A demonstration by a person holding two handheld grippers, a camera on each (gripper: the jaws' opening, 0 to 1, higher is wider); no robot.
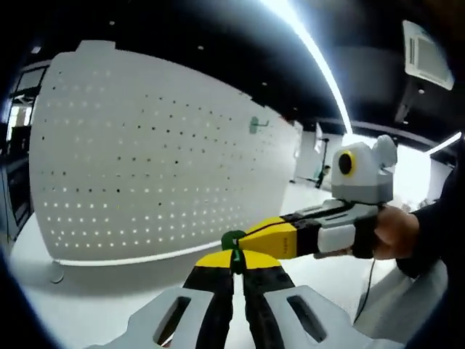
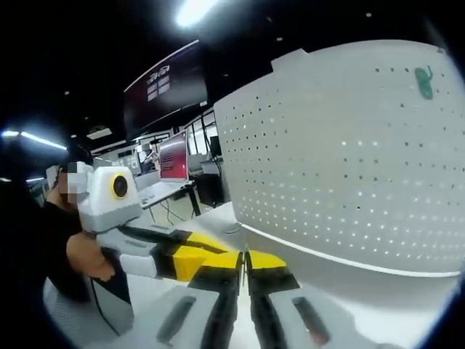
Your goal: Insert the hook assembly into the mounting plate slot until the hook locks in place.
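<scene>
Left gripper (image 1: 234, 267) closed on a small green hook (image 1: 233, 240) at its jaw tips | right gripper (image 2: 243, 262) jaws together (nothing seen between them), tips beside the left's | white pegboard (image 1: 152, 160) upright on the table (image 1: 87, 305), another green hook (image 2: 423, 80) already hung high on it

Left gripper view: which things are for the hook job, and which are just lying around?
For the job:
- white pegboard
- green hook piece at the jaw tips
- green hook on the board
- left hand-held gripper
- right hand-held gripper

Just around:
- ceiling light strip
- ceiling air unit
</scene>
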